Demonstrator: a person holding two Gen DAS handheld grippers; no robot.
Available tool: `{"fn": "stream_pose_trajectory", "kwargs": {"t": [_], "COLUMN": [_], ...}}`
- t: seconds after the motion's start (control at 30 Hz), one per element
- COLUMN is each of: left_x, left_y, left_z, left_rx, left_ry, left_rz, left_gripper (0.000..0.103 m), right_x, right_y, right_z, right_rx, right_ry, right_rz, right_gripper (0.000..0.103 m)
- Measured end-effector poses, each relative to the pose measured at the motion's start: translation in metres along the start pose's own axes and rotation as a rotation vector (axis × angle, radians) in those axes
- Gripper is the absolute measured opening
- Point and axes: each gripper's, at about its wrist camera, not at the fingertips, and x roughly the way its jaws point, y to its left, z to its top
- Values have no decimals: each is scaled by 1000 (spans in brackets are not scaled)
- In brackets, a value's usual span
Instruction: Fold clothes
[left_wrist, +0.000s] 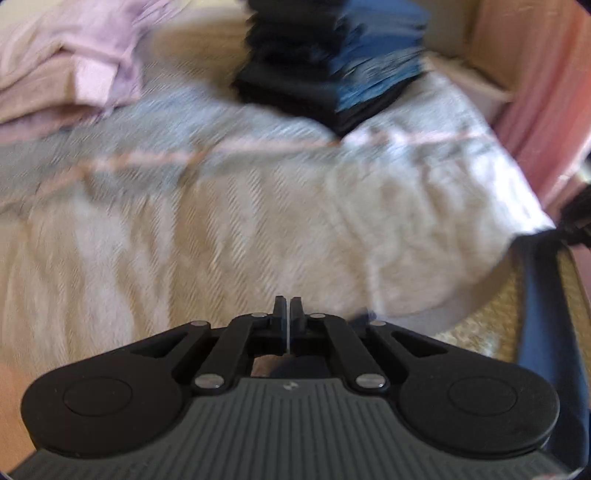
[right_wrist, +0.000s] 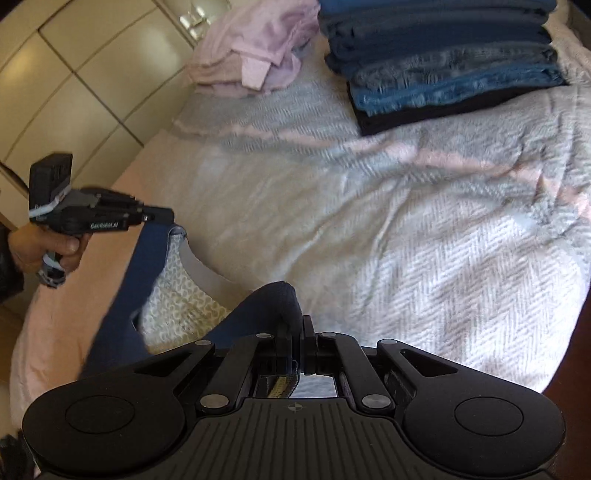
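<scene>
A navy garment (right_wrist: 136, 273) with a pale patterned lining (right_wrist: 177, 299) hangs stretched between my two grippers at the near edge of the bed. My right gripper (right_wrist: 296, 325) is shut on one navy edge of it. My left gripper (right_wrist: 166, 215) is shut on the other navy corner, held up at the left in the right wrist view. In the left wrist view the left gripper (left_wrist: 287, 306) has its jaws together and the navy garment (left_wrist: 546, 295) hangs at the right edge.
A white herringbone blanket (right_wrist: 406, 229) covers the bed. A stack of folded blue and black clothes (right_wrist: 443, 62) stands at the far side. A heap of pink and lilac clothes (right_wrist: 255, 51) lies at the far left. Cream drawers (right_wrist: 74, 74) stand left of the bed.
</scene>
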Motion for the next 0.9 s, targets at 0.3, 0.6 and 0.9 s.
{"fn": "stream_pose_trajectory", "kwargs": {"t": [0.3, 0.6, 0.9], "left_x": [-86, -226, -333], "left_y": [3, -88, -222], "left_z": [-55, -214, -389], "left_rx": [-216, -437, -715], "left_ry": [-32, 22, 13], "left_rz": [138, 248, 300], "left_gripper": [29, 38, 44], "right_x": [-14, -63, -65], "right_y": [0, 80, 128], "right_z": [-16, -62, -125], "right_rx": [-62, -138, -154], "right_ry": [32, 154, 283], "right_rz": [-158, 133, 202], "right_gripper": [54, 54, 54]}}
